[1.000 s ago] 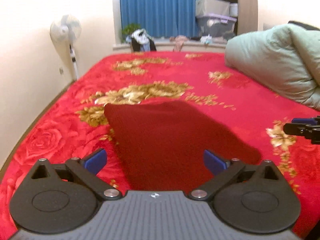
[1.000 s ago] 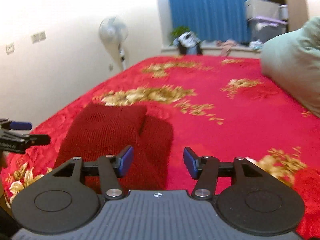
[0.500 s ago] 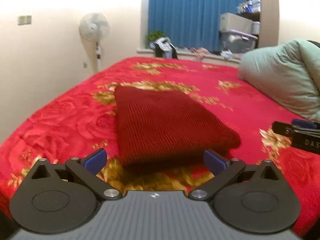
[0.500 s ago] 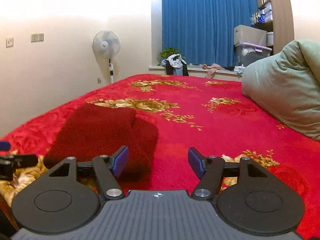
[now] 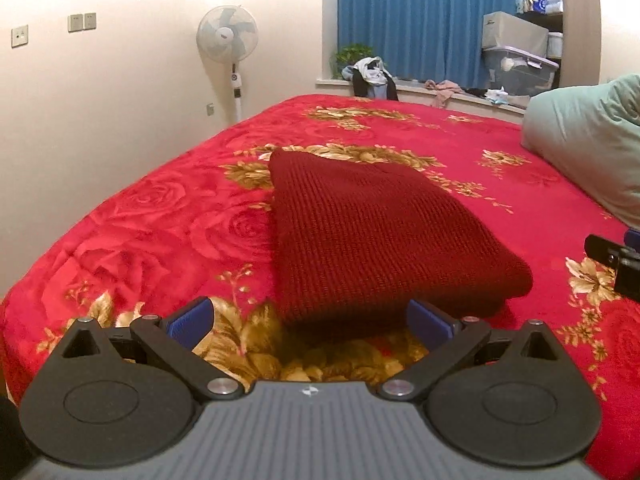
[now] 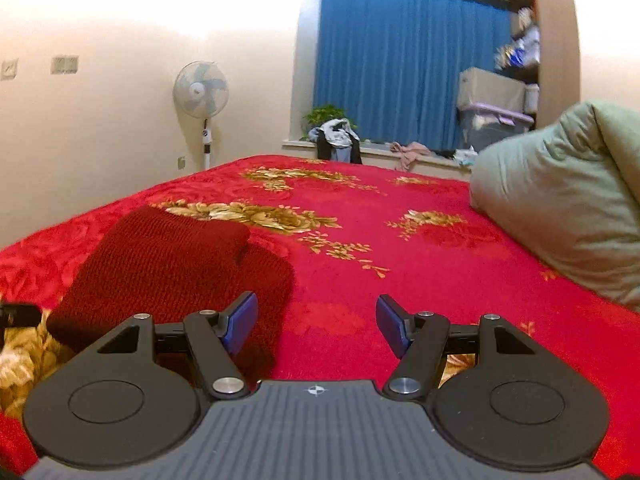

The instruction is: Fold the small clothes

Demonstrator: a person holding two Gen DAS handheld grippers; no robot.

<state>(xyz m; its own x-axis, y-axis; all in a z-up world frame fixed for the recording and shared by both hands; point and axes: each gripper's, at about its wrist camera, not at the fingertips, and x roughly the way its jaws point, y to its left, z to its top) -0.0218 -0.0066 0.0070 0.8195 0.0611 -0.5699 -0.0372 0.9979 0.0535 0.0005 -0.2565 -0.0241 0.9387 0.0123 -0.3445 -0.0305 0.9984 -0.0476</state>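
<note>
Right gripper (image 5: 616, 260) cut off at frame edge (shelf (image 6: 520, 46) items blurred).

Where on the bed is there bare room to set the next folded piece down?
Bare bedspread lies between the folded maroon knit and the green duvet, and beyond the knit toward the window ledge. A narrower strip runs between the knit and the fan-side edge. Crowded: the duvet side.

Two matching handheld grippers, black with grey bodies.
Left gripper (image 5: 310, 320) and right gripper (image 6: 316, 326): ribbed grey housing with small cross mark, black disc-shaped side plates, black linkage arms, silver screws, blue ribbed pads (image 6: 240, 322).
</note>
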